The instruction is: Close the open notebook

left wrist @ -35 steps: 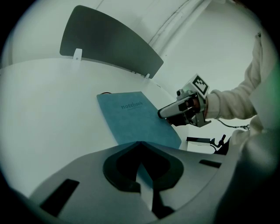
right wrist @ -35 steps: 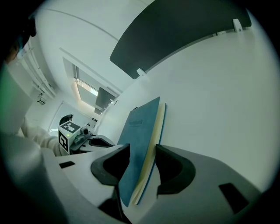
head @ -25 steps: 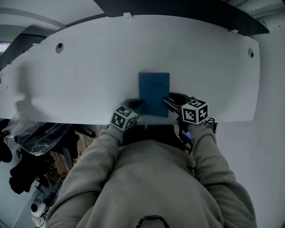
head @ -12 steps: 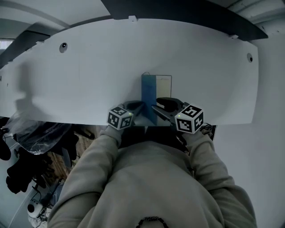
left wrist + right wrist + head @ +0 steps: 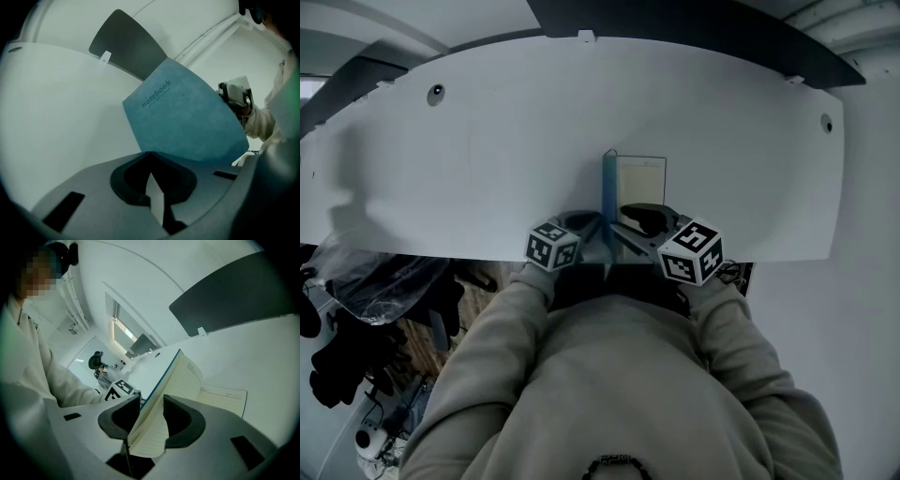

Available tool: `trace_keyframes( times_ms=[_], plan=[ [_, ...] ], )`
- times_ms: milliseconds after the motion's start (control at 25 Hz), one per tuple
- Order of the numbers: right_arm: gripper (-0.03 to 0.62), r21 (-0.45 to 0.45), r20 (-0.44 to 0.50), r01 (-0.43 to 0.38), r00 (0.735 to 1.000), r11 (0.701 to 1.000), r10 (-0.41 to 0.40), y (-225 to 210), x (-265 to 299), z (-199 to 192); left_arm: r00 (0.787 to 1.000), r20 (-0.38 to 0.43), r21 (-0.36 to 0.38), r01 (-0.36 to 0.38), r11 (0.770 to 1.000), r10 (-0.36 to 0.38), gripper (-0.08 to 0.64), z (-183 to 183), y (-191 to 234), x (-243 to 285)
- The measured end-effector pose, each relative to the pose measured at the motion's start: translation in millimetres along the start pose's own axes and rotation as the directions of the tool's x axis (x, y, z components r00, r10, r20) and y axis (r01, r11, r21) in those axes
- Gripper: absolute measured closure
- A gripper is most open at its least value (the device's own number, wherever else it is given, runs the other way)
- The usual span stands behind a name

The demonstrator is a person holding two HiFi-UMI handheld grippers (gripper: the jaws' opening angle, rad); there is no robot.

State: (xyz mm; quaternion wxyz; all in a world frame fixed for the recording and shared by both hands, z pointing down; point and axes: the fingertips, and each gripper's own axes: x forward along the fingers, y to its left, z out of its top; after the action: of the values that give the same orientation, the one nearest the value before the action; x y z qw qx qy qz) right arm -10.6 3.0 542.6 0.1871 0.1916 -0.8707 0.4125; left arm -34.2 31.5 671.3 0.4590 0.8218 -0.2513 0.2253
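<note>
There the right gripper (image 5: 150, 403) pinches the blue-covered paper notebook (image 5: 187, 380) by its raised half (standing upright); the left gripper (image 5: 149, 154) has jaws pressed together, cover just beyond.

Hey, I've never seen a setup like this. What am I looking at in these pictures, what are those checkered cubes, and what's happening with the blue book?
There is no robot here. A person holds a two-jaw gripper in each hand, and the patterned cubes are parts of those grippers. One picture comes from a camera on the person's head, looking down at a white table. The other two come from cameras riding on each gripper, looking along its jaws. On the table lies a blue notebook, open, with its cover standing about upright. The right gripper has its jaws closed on the cover and some lined pages. The left gripper has its jaws together, with the tips at the cover's outer side. Whether they touch it, I cannot tell.
</note>
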Motion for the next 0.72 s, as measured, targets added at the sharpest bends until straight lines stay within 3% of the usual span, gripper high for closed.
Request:
trace_keyframes(
  times_ms=[480, 720],
  plan=[
    [0.43, -0.039, -0.025, 0.019, 0.999, 0.999, -0.02, 11.4, 2.3, 2.8, 1.0, -0.014, -0.001, -0.01, 1.0, 0.01, 0.558, 0.2, 6.8, -5.8],
    [0.43, -0.013, -0.027, 0.012, 1.0, 1.0, -0.013, 9.7, 9.3, 1.7, 1.0, -0.007, -0.02, -0.012, 1.0, 0.012, 0.558, -0.4, 10.1, -10.9]
  ],
)
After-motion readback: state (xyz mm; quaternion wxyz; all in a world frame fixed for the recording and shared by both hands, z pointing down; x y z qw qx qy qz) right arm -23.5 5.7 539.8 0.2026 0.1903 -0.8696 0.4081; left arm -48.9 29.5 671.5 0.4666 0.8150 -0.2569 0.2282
